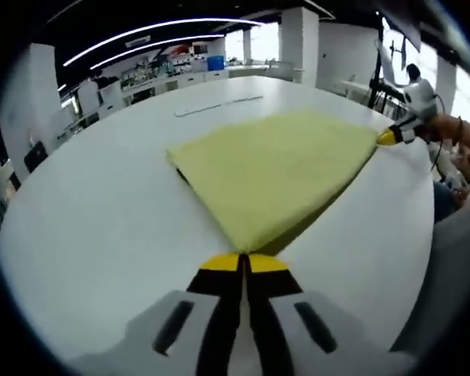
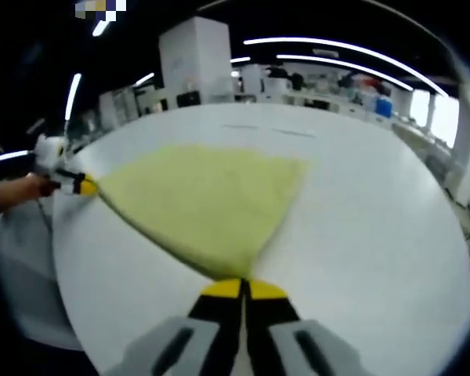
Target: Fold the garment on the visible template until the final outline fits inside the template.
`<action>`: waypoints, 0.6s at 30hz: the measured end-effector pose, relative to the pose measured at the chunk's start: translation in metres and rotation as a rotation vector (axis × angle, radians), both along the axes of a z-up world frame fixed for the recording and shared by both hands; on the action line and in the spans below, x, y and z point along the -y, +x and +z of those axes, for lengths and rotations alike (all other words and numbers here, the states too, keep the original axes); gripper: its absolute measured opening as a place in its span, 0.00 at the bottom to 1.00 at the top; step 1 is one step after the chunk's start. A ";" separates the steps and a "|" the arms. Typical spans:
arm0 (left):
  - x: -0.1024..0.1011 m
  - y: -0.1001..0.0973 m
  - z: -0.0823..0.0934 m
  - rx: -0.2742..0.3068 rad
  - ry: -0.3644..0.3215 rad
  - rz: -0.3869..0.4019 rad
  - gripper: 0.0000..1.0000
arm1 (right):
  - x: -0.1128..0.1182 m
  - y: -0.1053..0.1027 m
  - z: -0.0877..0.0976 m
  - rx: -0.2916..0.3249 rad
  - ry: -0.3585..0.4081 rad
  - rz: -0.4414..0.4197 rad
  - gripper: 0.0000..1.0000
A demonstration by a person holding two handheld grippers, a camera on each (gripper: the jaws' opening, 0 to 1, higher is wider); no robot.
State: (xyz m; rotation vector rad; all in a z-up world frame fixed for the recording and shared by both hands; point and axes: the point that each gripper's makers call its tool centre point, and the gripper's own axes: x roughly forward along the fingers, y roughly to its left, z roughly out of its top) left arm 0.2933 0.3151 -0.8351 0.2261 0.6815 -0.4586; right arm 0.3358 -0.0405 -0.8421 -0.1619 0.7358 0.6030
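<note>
Garment [image 1: 276,174] — yellow, folded, stretched over the white table [image 1: 102,211] between both grippers.
Left gripper [image 1: 244,262] pinches one corner, right gripper [image 2: 242,288] the other, jaws pressed together; left gripper view alone catches faint lines [image 1: 218,105] beyond — shelving behind.

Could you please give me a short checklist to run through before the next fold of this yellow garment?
1. Left gripper shut on a corner of the yellow garment: ok.
2. Right gripper shut on the other near corner: ok.
3. Garment fully on the white table, no edge hanging off: ok.
4. Near edge taut between the grippers: ok.
5. Template outline visible under or around the garment: cannot tell.
6. Far edge lying flat: ok, apart from a dark gap at the far left corner.
</note>
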 end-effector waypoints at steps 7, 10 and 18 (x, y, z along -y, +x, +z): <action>-0.004 -0.003 -0.003 0.000 0.028 -0.015 0.00 | 0.001 -0.002 0.002 -0.002 0.005 -0.003 0.00; -0.003 -0.005 -0.004 -0.006 0.032 -0.015 0.00 | 0.001 -0.005 0.002 -0.005 0.004 0.002 0.00; -0.004 -0.012 -0.007 -0.019 0.033 -0.008 0.00 | 0.003 -0.017 0.000 -0.019 0.002 0.013 0.00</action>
